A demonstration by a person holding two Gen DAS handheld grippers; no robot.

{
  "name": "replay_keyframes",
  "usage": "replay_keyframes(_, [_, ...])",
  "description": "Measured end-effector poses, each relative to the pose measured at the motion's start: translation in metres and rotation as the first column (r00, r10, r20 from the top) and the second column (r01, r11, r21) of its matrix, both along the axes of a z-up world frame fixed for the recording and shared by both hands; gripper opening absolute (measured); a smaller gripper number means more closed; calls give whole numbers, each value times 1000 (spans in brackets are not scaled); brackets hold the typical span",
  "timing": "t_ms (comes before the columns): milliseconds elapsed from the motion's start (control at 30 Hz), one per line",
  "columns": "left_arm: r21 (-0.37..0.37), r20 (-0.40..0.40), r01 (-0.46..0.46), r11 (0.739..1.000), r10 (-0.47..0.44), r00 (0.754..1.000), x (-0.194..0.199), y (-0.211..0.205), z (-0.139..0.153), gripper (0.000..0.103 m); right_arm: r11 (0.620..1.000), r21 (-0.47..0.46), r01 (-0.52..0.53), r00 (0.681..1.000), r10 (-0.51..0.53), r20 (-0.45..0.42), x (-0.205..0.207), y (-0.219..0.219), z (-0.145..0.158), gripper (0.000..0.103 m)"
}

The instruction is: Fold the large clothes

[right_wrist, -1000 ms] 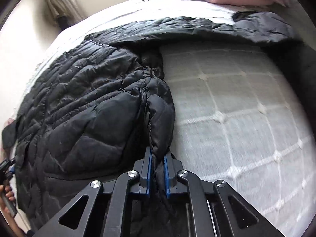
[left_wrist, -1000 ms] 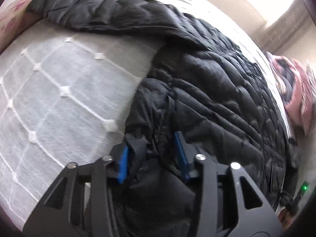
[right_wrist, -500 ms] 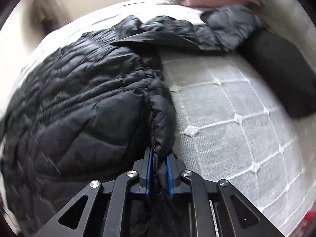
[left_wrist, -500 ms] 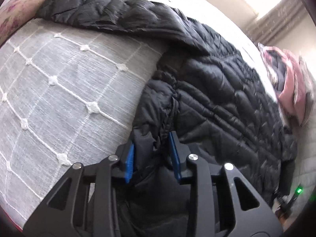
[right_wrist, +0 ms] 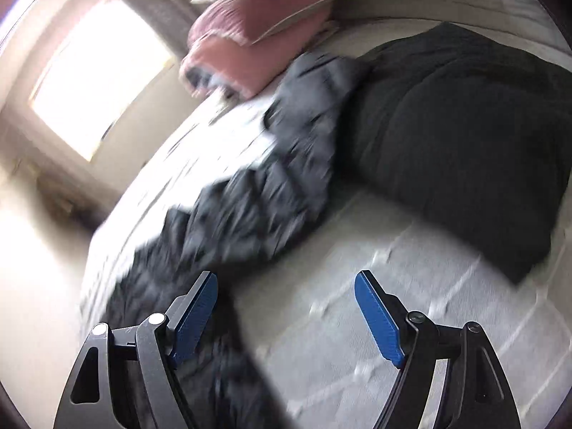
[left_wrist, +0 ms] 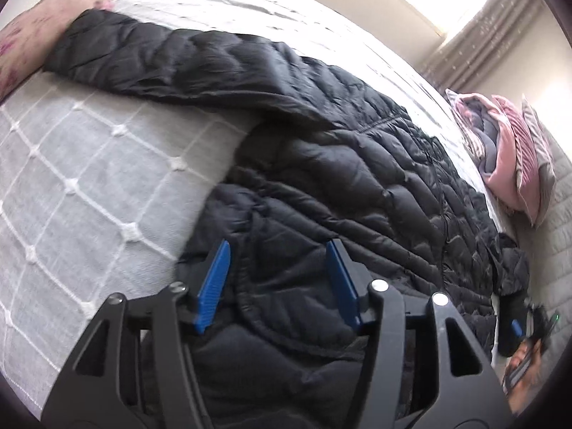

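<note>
Lying spread across the grey quilted bedspread (left_wrist: 89, 186), the black puffer jacket (left_wrist: 350, 193) reaches toward the pink pillows (left_wrist: 511, 164). The left gripper (left_wrist: 279, 279) is opening, jacket fabric loose between its pads. The right gripper (right_wrist: 286, 307) is opening wide over the bedspread beside the jacket, gripping nothing.

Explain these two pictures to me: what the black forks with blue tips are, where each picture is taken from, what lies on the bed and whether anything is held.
No robot here: a person carries a hand-held two-finger gripper in each hand, each with a wide-angle camera looking along its fingers. The left gripper looks across a black puffer jacket spread on a grey quilted bedspread, one sleeve stretched away, pink pillows beyond. Jacket fabric lies between its opening blue fingers, not pinched. The right gripper, in a blurred picture, is opening over bare bedspread, holding nothing; a dark cushion lies ahead.
</note>
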State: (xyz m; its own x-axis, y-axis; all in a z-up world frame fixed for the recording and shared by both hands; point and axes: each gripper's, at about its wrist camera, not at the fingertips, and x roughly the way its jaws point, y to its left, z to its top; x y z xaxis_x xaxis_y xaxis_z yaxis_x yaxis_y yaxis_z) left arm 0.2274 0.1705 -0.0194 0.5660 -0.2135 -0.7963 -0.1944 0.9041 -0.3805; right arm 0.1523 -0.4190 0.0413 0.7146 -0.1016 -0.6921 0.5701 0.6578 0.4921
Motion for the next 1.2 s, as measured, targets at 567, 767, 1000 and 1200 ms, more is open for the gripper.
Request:
replay_keyframes(567, [80, -21, 53, 995, -51, 998, 21, -24, -17, 59, 936, -350, 47, 983, -105, -148, 108, -50, 24, 4])
replay_keyframes(767, [45, -21, 74, 996, -74, 997, 20, -27, -16, 59, 832, -549, 82, 951, -230, -206, 107, -46, 67, 3])
replay_keyframes(1000, [47, -8, 77, 996, -76, 997, 20, -16, -12, 59, 819, -567, 91, 969, -204, -139, 107, -23, 83, 3])
replay_keyframes(1200, [43, -4, 52, 998, -52, 999, 21, -2, -4, 59, 760, -649, 41, 999, -44, 11, 122, 55, 141, 3])
